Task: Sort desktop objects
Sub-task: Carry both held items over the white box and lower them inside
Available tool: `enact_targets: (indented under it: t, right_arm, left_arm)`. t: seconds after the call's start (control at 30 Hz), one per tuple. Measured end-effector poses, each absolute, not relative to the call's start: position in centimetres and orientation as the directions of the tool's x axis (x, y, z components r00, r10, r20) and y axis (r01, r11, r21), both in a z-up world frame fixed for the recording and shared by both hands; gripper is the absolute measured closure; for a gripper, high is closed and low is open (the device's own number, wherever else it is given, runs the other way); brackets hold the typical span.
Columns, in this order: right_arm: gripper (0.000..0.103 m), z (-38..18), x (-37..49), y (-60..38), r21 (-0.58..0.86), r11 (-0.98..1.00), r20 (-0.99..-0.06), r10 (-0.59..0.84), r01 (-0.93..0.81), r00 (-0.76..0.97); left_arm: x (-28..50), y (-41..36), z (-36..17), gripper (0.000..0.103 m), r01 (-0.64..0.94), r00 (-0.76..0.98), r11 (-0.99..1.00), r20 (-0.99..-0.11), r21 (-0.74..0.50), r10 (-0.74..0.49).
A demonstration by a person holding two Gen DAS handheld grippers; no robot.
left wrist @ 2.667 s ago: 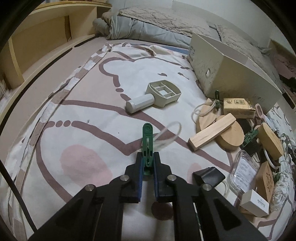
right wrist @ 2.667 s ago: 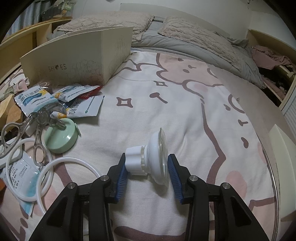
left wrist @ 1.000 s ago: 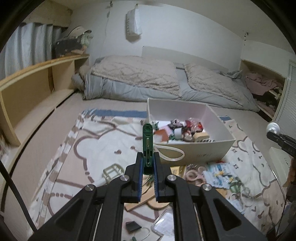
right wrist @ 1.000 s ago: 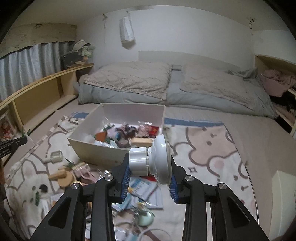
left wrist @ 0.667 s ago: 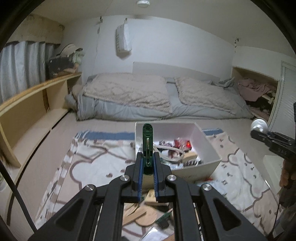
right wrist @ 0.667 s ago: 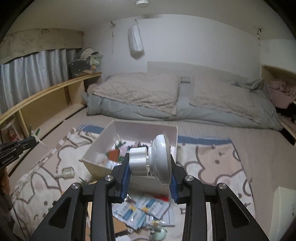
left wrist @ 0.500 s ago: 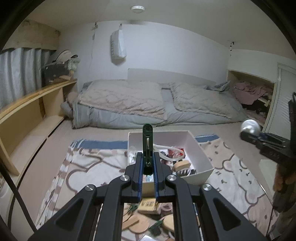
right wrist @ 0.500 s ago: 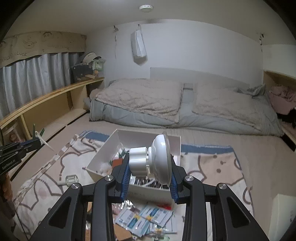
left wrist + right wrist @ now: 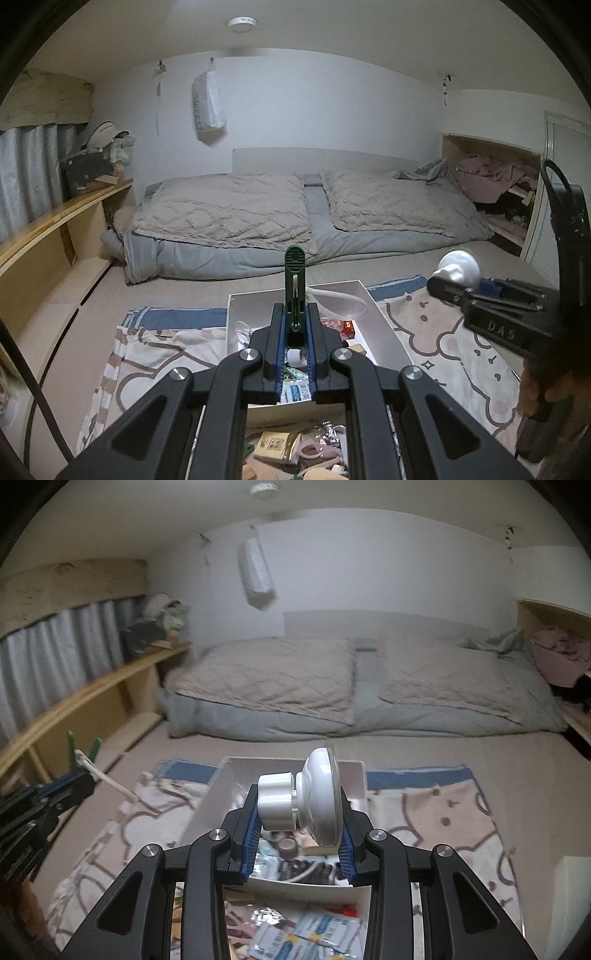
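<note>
My left gripper (image 9: 294, 325) is shut on a green clothes peg (image 9: 294, 273) with a white loop of cord (image 9: 332, 295) hanging from it. It hangs above the near edge of the white storage box (image 9: 388, 325), which holds several small items. My right gripper (image 9: 297, 814) is shut on a white suction-cup hook (image 9: 314, 794), held above the same box (image 9: 354, 775). In the left wrist view the right gripper (image 9: 458, 280) shows at the right with the white hook (image 9: 456, 267). In the right wrist view the left gripper (image 9: 79, 771) and the green peg (image 9: 72, 747) show at the left.
The box stands on a patterned blanket (image 9: 461, 354) on the floor. Loose packets (image 9: 314, 934) and wooden pieces (image 9: 277, 446) lie in front of the box. A bed (image 9: 295, 214) runs across the back, a wooden shelf (image 9: 55, 229) along the left, a cupboard (image 9: 495, 192) at right.
Both grippers have risen and moved in toward the box, which now sits straight below and ahead of each. Each keeps its grip on its object.
</note>
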State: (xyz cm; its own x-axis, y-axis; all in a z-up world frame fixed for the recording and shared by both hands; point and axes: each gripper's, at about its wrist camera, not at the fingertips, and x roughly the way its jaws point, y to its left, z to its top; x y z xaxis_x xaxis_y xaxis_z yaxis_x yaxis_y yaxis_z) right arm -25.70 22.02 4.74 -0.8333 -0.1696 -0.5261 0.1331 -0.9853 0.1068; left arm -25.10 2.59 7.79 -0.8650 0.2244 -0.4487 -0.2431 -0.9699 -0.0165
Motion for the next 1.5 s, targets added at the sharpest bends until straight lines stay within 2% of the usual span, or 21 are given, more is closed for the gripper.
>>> enact_targets:
  t: [0.1,0.27,0.47,0.63,1.0,1.3,1.33,1.37,1.4,1.43,1.5]
  right_arm:
    - [0.067,3.9,-26.4,22.3,0.148,-0.982,-0.54,-0.183,0.121,-0.822]
    - [0.067,1.8,-27.4,22.5,0.139,-0.982,-0.568,-0.183,0.126,-0.802]
    - [0.067,-0.2,-29.5,23.4,0.126,-0.987,-0.604,-0.157,0.102,-0.781]
    - [0.067,-1.5,-31.3,23.8,0.128,-0.988,-0.616,-0.15,0.09,-0.774]
    - [0.067,-4.6,-34.6,24.5,0.123,-0.99,-0.663,-0.131,0.066,-0.737]
    - [0.067,-5.7,-35.7,26.1,0.126,-0.991,-0.678,-0.117,0.042,-0.726]
    - [0.067,-5.8,-35.7,26.3,0.127,-0.991,-0.681,-0.114,0.037,-0.723]
    - [0.067,-5.9,-35.8,26.4,0.128,-0.991,-0.683,-0.113,0.034,-0.722]
    - [0.067,-6.0,-35.8,26.5,0.13,-0.991,-0.684,-0.113,0.032,-0.721]
    - [0.067,-6.1,-35.9,26.5,0.133,-0.991,-0.685,-0.115,0.032,-0.719]
    - [0.067,-6.3,-36.0,26.4,0.133,-0.99,-0.687,-0.117,0.034,-0.718]
  left_arm:
    - [-26.4,3.6,7.3,0.093,-0.243,-0.859,-0.97,-0.464,-0.004,0.217]
    - [-28.8,4.5,6.0,0.093,-0.24,-0.848,-0.971,-0.483,-0.012,0.216]
    - [-32.7,5.4,2.2,0.093,-0.247,-0.809,-0.966,-0.533,-0.075,0.248]
    - [-35.2,6.7,-0.4,0.093,-0.261,-0.778,-0.963,-0.577,-0.061,0.247]
    - [-40.7,8.0,-5.1,0.093,-0.231,-0.7,-0.962,-0.663,-0.142,0.266]
    - [-43.2,9.8,-7.2,0.093,-0.238,-0.671,-0.954,-0.679,-0.184,0.298]
    - [-43.5,10.0,-7.2,0.09,-0.234,-0.672,-0.955,-0.68,-0.184,0.295]
    - [-43.6,10.2,-7.3,0.072,-0.23,-0.669,-0.957,-0.685,-0.179,0.289]
    - [-43.7,10.2,-7.3,0.047,-0.224,-0.668,-0.958,-0.688,-0.176,0.283]
    - [-43.5,10.1,-7.3,0.042,-0.217,-0.679,-0.959,-0.677,-0.184,0.284]
    - [-43.3,9.9,-7.1,0.042,-0.219,-0.692,-0.957,-0.661,-0.191,0.291]
